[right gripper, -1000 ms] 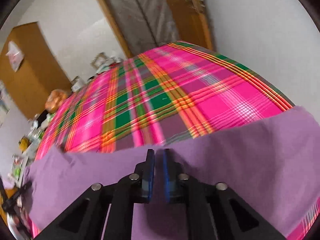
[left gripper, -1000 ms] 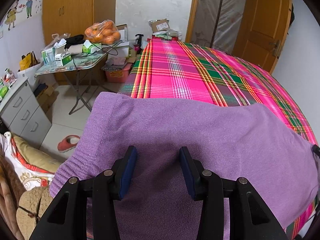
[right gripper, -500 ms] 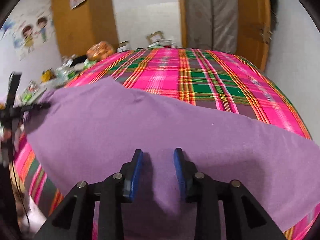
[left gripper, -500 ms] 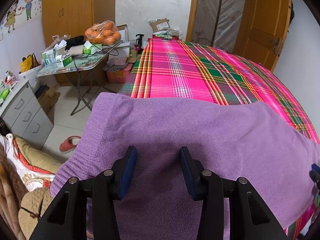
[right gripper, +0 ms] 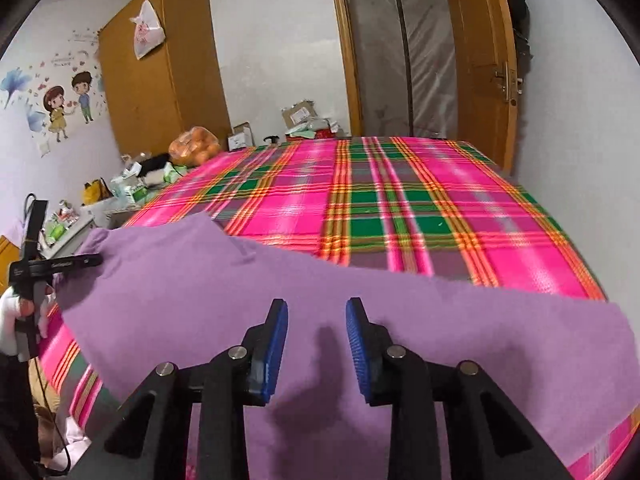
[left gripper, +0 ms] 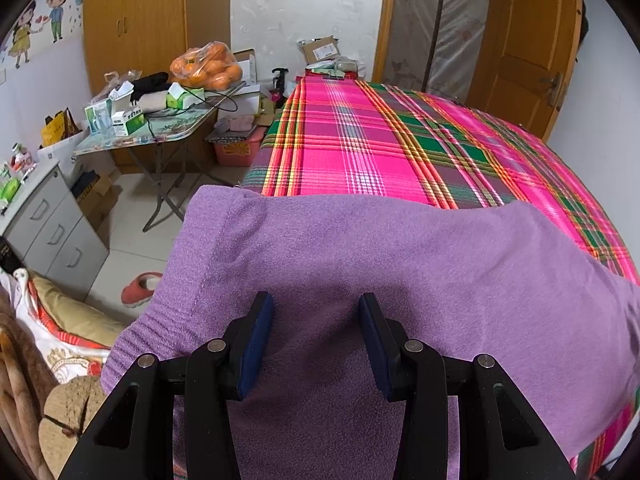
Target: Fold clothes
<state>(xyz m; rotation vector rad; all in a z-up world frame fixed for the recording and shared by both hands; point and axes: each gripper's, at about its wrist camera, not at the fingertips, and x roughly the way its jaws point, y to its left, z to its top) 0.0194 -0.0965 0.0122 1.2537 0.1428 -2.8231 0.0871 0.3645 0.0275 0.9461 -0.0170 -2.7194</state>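
Note:
A purple knitted garment [left gripper: 380, 264] lies spread flat on the near edge of a bed with a pink, green and orange plaid cover [left gripper: 380, 140]. Its ribbed hem hangs off the left corner. My left gripper [left gripper: 316, 312] is open and empty just above the garment's near part. In the right wrist view the same garment [right gripper: 240, 292] lies across the bed [right gripper: 400, 208]. My right gripper [right gripper: 316, 316] is open and empty over it. The left gripper's body [right gripper: 36, 264] shows at the far left of that view.
A folding table [left gripper: 160, 128] with boxes and a bag of oranges [left gripper: 206, 66] stands left of the bed. A grey drawer cabinet [left gripper: 48, 220], a red slipper [left gripper: 142, 286] and bedding lie on the floor at left. A wooden door [left gripper: 524, 44] is behind the bed.
My right gripper went from shut to open and let go of the garment, then swung its view left and pulled back. The garment settled flat. My left gripper stayed open and barely moved.

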